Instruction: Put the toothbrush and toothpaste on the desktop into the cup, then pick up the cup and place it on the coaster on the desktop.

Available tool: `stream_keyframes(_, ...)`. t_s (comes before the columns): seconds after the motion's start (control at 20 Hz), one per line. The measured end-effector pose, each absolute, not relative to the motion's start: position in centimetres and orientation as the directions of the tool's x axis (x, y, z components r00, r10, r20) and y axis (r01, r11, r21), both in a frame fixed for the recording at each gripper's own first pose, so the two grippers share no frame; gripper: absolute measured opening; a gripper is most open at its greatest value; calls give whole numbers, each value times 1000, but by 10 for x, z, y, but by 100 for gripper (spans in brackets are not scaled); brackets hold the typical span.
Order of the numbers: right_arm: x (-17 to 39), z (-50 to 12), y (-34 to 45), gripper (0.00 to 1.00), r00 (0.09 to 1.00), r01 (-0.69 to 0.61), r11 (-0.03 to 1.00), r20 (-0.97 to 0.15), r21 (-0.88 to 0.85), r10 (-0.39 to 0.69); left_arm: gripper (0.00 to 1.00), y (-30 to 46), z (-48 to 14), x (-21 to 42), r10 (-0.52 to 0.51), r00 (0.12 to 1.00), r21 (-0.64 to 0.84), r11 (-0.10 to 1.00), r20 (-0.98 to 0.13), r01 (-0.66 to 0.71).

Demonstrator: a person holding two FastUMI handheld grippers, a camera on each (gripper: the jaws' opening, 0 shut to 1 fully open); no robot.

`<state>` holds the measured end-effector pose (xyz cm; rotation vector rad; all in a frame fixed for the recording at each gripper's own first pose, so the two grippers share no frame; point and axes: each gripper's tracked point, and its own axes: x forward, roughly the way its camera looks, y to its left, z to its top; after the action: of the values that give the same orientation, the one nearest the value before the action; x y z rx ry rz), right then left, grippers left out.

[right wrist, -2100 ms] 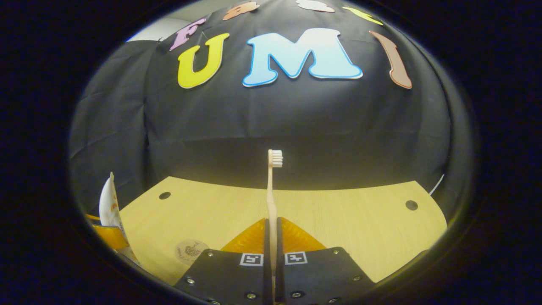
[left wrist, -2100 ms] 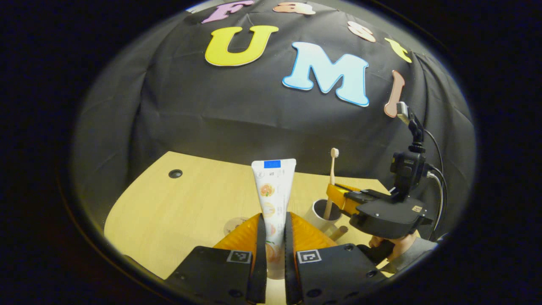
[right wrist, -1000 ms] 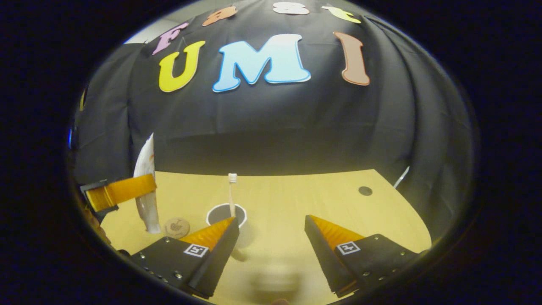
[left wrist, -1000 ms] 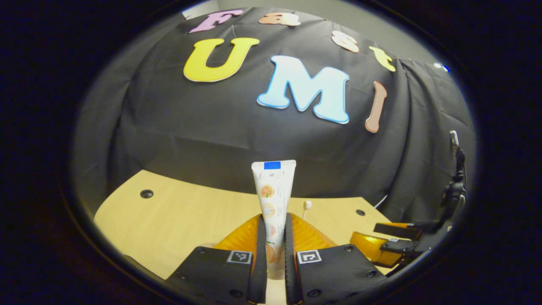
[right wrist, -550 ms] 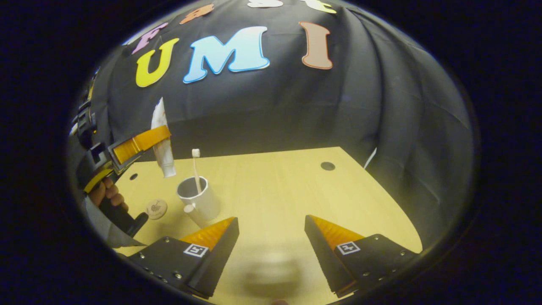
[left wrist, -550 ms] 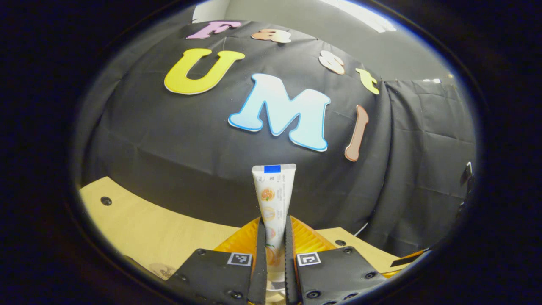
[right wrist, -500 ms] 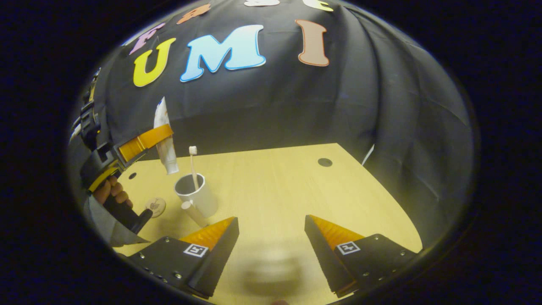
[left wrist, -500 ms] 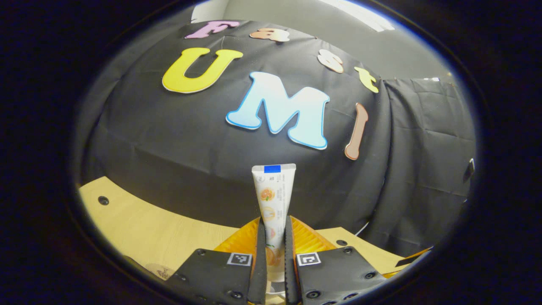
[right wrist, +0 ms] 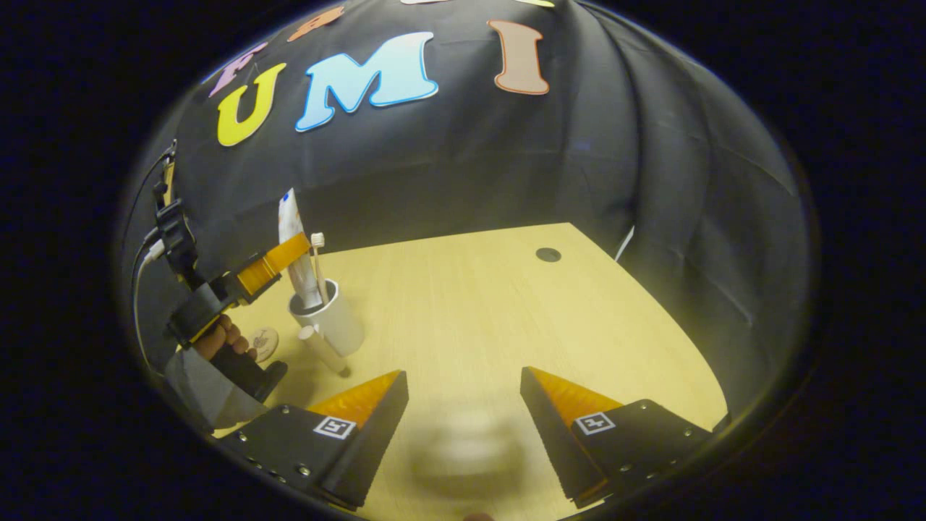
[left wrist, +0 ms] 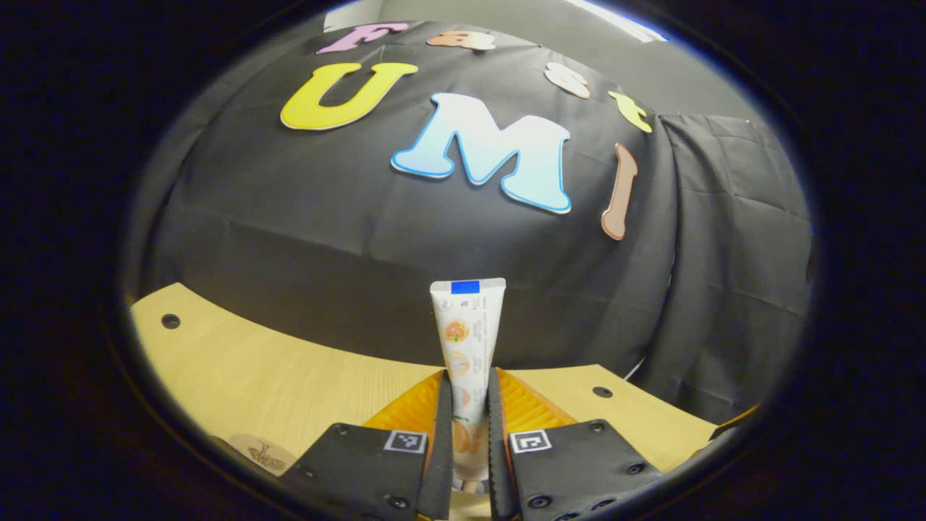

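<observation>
While the left tool [left wrist: 469,434] pinched the toothpaste [left wrist: 466,340] above the cup [right wrist: 329,322], the right tool [right wrist: 463,405] stood spread, well apart from the cup.

in the right gripper view, the cup [right wrist: 329,322] stands on the surface [right wrist: 492,318] at the left, near its rear edge. the toothbrush [right wrist: 318,264] stands upright inside the cup, head up. the toothpaste [right wrist: 298,253] sits just left of the toothbrush, its lower end inside the cup's mouth, its upper part clamped between the fingers of the left tool [right wrist: 278,260]. the coaster [right wrist: 263,340] lies flat on the surface left of the cup, near it but apart. a hand [right wrist: 221,340] holds the left tool's handle left of the coaster. the right tool [right wrist: 463,405] sits in front of the cup and well right of it, fingers spread apart above the bare surface.

in the left gripper view, the toothpaste [left wrist: 466,340] stands upright between the closed fingers of the left tool [left wrist: 467,434], and the coaster [left wrist: 260,454] lies on the surface [left wrist: 289,376] at the lower left.
</observation>
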<state>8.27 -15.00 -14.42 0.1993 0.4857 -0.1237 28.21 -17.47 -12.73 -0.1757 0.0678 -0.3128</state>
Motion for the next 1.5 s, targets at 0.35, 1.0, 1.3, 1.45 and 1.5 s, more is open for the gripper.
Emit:
stream_keyframes(0.35,90,-142,-131,94,881,126,979,-472,162,-35,65,-185,-133,269,-338,939,-132,936,-70,327)
stream_keyframes(1.0,117,-127,-69,94,890,-13,991,-450,135,73,96,-133,-70,219,-305,952,-85,950,-42,300)
stream_keyframes(1.3,141,-131,-28,94,866,-105,986,-475,130,155,96,-88,-72,195,-226,970,-86,972,-94,218)
stream_keyframes(1.45,153,-139,-13,94,836,-155,980,-513,122,196,96,-65,-78,184,-180,975,-92,981,-132,169)
stream_keyframes(1.5,157,-143,-9,94,824,-166,979,-529,119,204,96,-58,-80,181,-167,976,-96,983,-143,154)
